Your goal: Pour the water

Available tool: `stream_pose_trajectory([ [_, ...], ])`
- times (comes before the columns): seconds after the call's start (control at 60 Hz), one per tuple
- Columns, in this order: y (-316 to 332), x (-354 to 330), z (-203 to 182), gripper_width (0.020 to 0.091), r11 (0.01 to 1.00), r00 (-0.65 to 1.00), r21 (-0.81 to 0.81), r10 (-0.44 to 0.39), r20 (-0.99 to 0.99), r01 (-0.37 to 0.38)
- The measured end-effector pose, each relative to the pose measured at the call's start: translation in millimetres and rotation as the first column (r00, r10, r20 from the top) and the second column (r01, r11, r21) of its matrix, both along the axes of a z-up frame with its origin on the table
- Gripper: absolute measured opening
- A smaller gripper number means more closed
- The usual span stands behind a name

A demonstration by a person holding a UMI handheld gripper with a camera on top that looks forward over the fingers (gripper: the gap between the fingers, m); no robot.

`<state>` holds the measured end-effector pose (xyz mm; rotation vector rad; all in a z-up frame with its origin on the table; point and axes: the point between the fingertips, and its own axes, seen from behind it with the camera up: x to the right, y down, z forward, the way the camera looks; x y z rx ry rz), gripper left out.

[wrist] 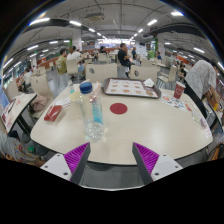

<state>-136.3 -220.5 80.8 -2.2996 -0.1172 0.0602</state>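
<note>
The tongs (111,160) are spread wide, their 2 purple-padded fingers (76,155) hanging at the near edge of the round white bench (135,130) and pinching nothing. Ahead of them and slightly toward the left finger stands a clear plastic water bottle (92,110) with a blue cap, well apart from both pads. It is upright, its long axis vertical and its capped neck pointing straight up, so the side wall faces the tongs squarely. Farther out on the bench lie a red round disc (119,108), a flat tray with a red border (131,88) and, off to the right, a small red-and-white cup (179,91), which looks like the likely vessel for the water, though that is a judgement only. A red-and-white packet (53,112) lies left of the bottle. Beyond the bench, people sit and stand at other desks in a large lit hall. The step in hand seems to be the approach for the grasp: it would go best by sliding the tongs level and forward until the bottle's body sits centred between the 2 pads, gripping at mid-height or a little below, so the thin wall does not buckle and the bottle does not tip. Whether the cap is loosened cannot be told from here.
</note>
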Motion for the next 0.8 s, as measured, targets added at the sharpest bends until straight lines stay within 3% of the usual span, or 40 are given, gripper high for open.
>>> stream_pose_trajectory([
  [0.167, 45.8, -56.4, -2.9, 0.0854, 0.996, 0.999, 0.083, -0.011, -0.039, 0.014],
  [0.383, 110.4, -79.5, -17.5, 0.0842, 0.984, 0.997, 0.163, -0.067, -0.046, 0.074],
  [0.467, 122.8, -75.8, -25.8, 0.0733, 0.98, 0.996, 0.175, -0.09, -0.021, 0.093],
  [0.517, 127.8, -75.4, -28.0, 0.0578, 0.978, 0.995, 0.184, -0.095, -0.021, 0.098],
  [0.733, 134.0, -73.3, -26.7, 0.0425, 0.976, 0.994, 0.189, -0.106, -0.011, 0.106],
  [0.8, 134.5, -75.9, -25.3, 0.0419, 0.98, 0.995, 0.177, -0.097, 0.014, 0.093],
])
